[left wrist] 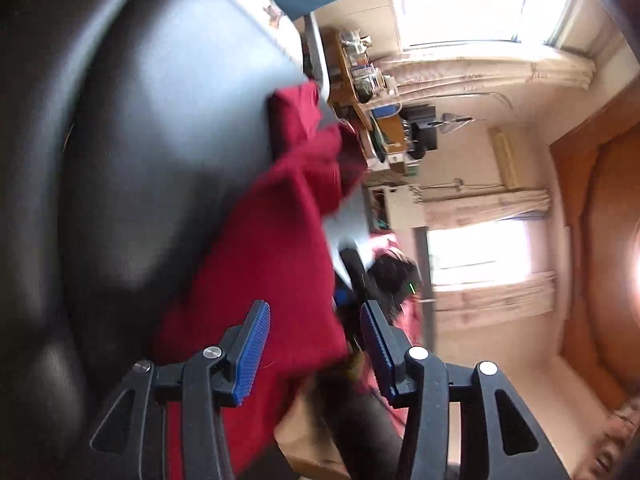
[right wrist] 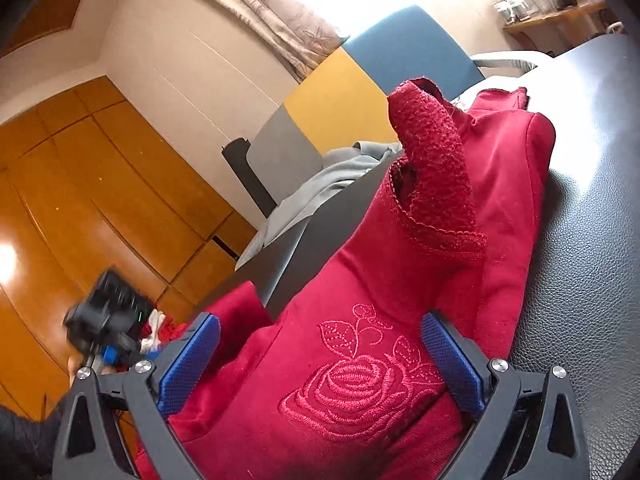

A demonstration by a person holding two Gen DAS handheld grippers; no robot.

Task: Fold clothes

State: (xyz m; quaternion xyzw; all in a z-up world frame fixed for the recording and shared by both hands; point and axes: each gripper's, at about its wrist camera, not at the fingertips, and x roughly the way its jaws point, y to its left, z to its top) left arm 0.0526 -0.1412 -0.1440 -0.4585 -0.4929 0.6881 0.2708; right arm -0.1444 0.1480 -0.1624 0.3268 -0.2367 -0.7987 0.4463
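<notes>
The right hand-held gripper (right wrist: 320,364) stands wide apart over the red top (right wrist: 360,320), its embroidered rose between the blue fingers. The fleecy garment lies on the black leather-grain tabletop (right wrist: 592,240). The left hand-held gripper (left wrist: 316,352) is spread too, gripping nothing, at the top's edge.

One red garment (right wrist: 400,280) lies on one black leather-grained surface (right wrist: 592,240), bearing one embroidered rose (right wrist: 360,384) at about six o'clock in the right wrist view. One grey cloth (right wrist: 316,192) sits at roughly eleven o'clock from it. Two grippers show: the left gripper (left wrist: 316,350) and the right gripper (right wrist: 320,364), each with two blue-padded fingers set apart. Two bright windows (left wrist: 480,256) appear at three o'clock in the blurred left wrist view, perhaps with more behind.
</notes>
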